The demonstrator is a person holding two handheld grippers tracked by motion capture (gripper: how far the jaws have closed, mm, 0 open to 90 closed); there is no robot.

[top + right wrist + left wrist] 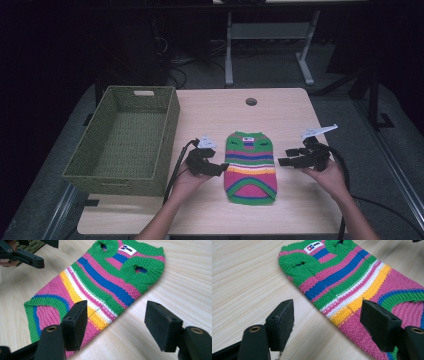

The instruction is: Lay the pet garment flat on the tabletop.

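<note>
Striped sweater (250, 166) lies flat between both tools — seemingly untouched.

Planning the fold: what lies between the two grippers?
In the high view, the striped knitted sweater lies flat on the table between the open left gripper and the open right gripper.

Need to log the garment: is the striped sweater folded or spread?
Spread: the striped sweater lies flat on the table, both armholes showing.
</note>
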